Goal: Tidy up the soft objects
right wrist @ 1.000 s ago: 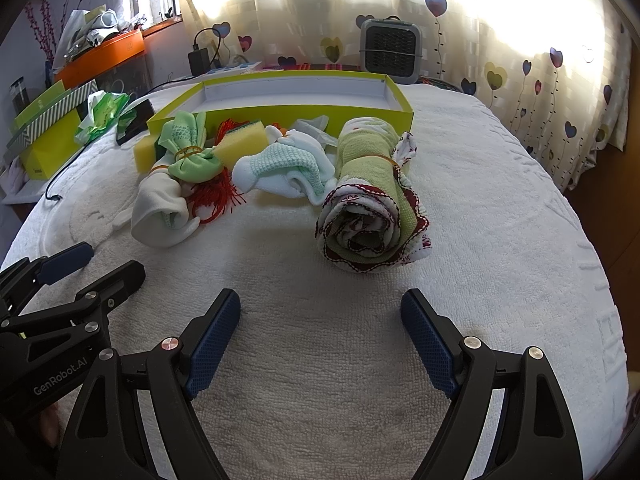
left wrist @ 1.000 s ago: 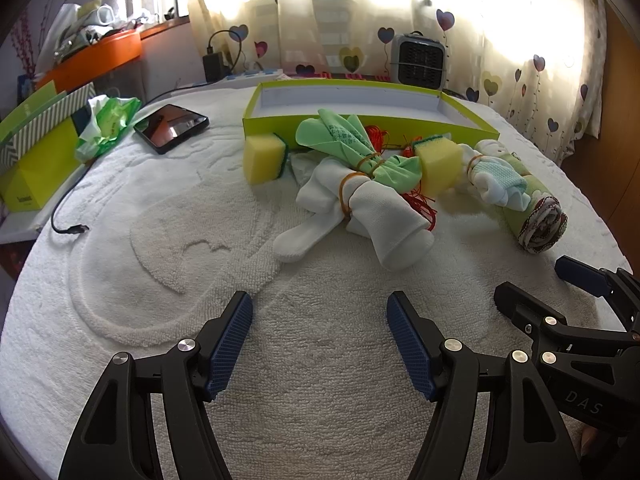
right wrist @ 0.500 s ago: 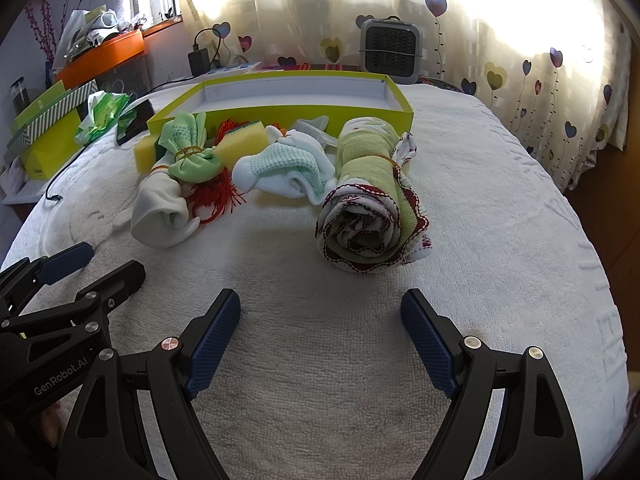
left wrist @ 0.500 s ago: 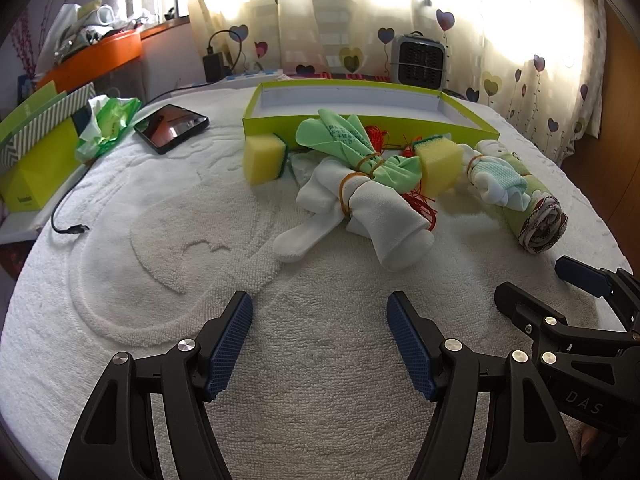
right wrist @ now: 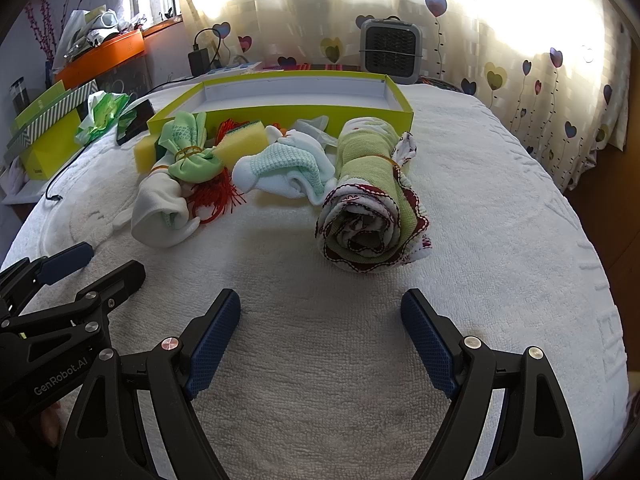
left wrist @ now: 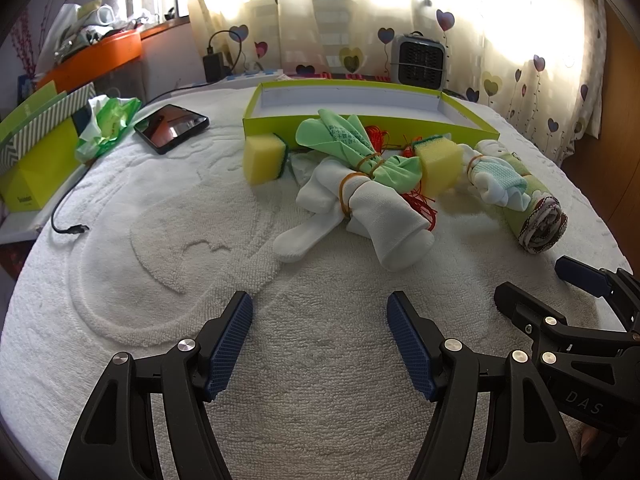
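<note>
Strong daylight from behind curtain (left wrist: 400, 4), far side of scene; curtain blown out to near white in both views; heart print washed out in centre, clearer toward right edge; white towel (right wrist: 320, 360) evenly lit, texture sharp in foreground; soft short shadows fall toward camera under rolled cloth (right wrist: 372, 216) and sponge (left wrist: 438, 164); dark vignette in all corners; heavy fisheye bending at edges; phone (left wrist: 172, 126) screen shows reddish reflection; no motion blur.

phone (right wrist: 135, 121): half hidden behind green bag (right wrist: 102, 111)
red tassel (left wrist: 420, 202): mostly under socks
orange box (left wrist: 90, 58) contents: too small to tell
yellow box (left wrist: 36, 160) print: unreadable
</note>
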`<state>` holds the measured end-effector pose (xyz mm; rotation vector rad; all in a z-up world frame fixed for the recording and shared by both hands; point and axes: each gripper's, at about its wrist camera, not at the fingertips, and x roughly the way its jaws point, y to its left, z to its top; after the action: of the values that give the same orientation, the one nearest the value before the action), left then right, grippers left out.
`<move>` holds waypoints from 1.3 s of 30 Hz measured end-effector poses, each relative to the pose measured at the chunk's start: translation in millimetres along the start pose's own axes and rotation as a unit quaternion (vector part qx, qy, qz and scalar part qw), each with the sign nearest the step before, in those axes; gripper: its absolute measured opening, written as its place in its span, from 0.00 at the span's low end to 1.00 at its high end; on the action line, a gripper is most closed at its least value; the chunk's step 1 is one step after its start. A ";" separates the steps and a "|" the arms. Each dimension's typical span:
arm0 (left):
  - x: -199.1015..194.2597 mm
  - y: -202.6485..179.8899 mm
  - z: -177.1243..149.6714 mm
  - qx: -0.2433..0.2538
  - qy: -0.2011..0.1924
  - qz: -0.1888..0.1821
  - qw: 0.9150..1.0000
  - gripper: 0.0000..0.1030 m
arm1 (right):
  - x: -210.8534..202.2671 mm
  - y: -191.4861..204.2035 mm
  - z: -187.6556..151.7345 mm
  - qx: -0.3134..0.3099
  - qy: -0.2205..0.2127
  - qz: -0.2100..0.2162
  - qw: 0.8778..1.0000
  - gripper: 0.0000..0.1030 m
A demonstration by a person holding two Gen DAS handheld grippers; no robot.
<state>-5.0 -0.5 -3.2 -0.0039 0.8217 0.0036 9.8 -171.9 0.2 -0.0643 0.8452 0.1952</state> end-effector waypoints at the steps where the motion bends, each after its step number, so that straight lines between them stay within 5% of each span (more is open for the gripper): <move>1: 0.0 0.1 0.0 0.000 0.000 0.000 1.000 0.67 | 0.0 0.1 0.0 0.000 0.000 0.000 1.000 0.80; 26: -0.4 2.7 2.7 0.001 0.004 -0.004 1.000 0.67 | 0.1 -0.9 0.2 0.000 0.000 0.003 1.000 0.80; 39: -1.4 25.5 19.3 -0.038 0.030 -0.080 0.996 0.67 | -22.9 -30.1 9.9 0.018 -0.039 0.049 0.998 0.80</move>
<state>8.1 25.0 10.9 -0.1428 0.8796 -0.1159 8.2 -203.4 23.3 0.0182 0.7746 0.2730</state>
